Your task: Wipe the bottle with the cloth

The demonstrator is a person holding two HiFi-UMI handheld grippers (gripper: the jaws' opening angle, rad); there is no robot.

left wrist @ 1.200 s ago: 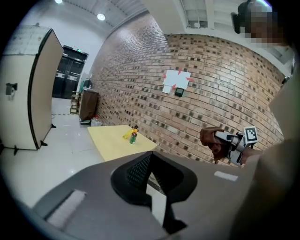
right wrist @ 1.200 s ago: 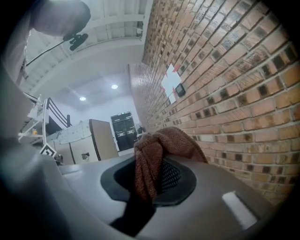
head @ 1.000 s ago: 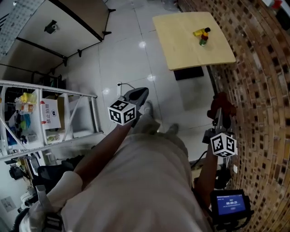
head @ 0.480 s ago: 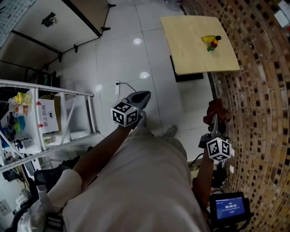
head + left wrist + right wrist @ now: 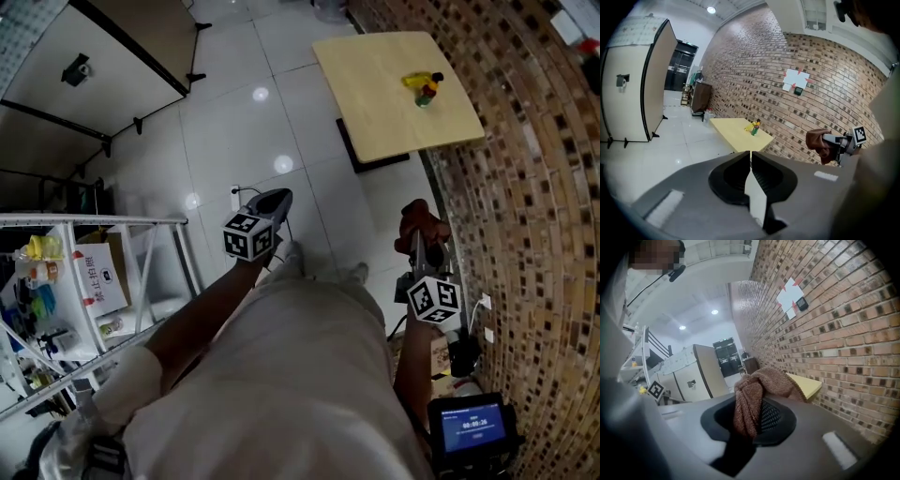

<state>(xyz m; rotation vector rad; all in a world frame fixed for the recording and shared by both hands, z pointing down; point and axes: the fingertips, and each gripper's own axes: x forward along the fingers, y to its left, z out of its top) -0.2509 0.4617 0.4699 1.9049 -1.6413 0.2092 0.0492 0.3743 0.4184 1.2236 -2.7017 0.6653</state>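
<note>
bearing what seems a bottle [image 5: 427, 93], wooden table [image 5: 375, 98] flanks brick wall [image 5: 539, 159].

My cloth [image 5: 749, 401] looks knitted and fuzzy; floor tiles [image 5: 234, 131] gleam glossy, table [image 5: 375, 94] pale matt wood, wall [image 5: 534, 206] rough brick.

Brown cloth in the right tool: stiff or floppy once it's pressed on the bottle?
Probably floppy: the cloth bunches in soft folds over the right tool, so it should mould round the bottle. Its knit looks coarse, so likely grippy rather than slippery. Seems light, since one pinch holds the whole bundle.
</note>
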